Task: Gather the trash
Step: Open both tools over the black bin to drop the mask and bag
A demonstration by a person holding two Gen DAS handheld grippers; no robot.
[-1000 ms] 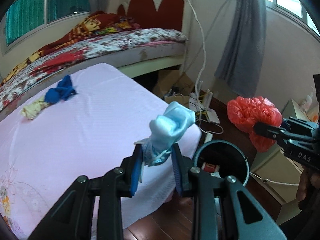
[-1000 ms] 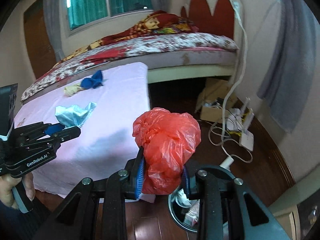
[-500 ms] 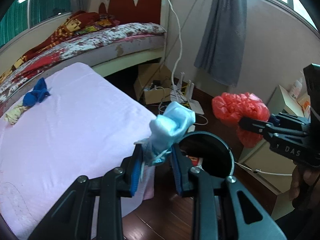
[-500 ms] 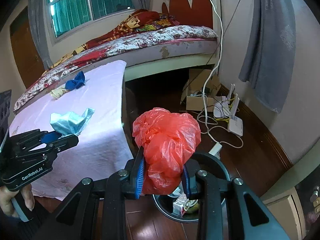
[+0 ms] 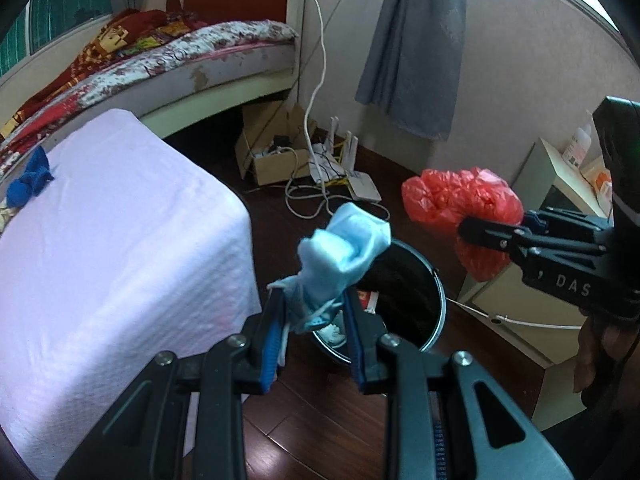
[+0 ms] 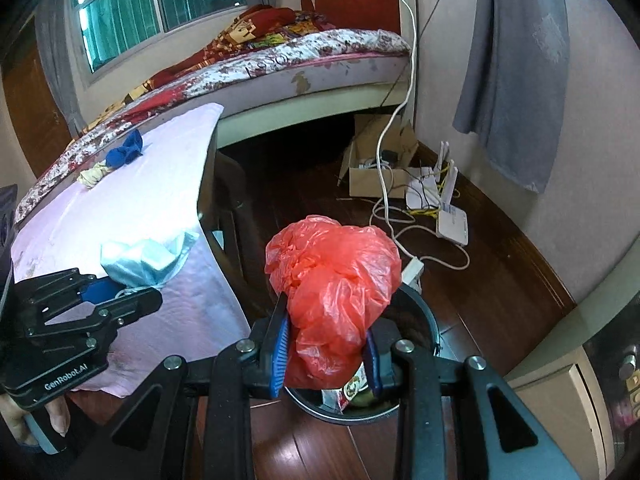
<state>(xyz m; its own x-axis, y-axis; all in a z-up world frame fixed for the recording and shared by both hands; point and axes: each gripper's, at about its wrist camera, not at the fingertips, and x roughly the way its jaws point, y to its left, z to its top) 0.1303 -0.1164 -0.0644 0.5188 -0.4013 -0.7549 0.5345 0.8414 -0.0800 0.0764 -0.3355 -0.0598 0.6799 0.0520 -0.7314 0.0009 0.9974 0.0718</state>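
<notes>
— Beside the trash bin (image 5: 434,304), what stands biggest?

— On one side of it, the table under its pink cloth (image 5: 120,240), its corner close to the bin's rim. A blue rag (image 5: 28,184) lies on the cloth, far from the bin, with a yellowish scrap (image 6: 94,174) touching it. Beyond the bin, on the wood floor, sit a cardboard box (image 5: 276,152) and a white router (image 6: 452,224) among loose cables.

— And what do you carry?

— My right gripper (image 6: 326,360) is clamped on a crumpled red plastic bag (image 6: 336,280). Both blue pads press its lower part, and the bulk puffs out past the fingertips. It hangs right over the bin's opening, where some packaging already lies.

— The other hand?

— My left gripper (image 5: 314,344) is closed on a pale blue face mask (image 5: 344,256), bunched up, its white ear loop dangling between the jaws. The mask sticks out ahead of the fingers, above the near rim of the bin, on the table's side of it.

— Do the two loads touch?

— No, they hang apart, both near the bin.
</notes>
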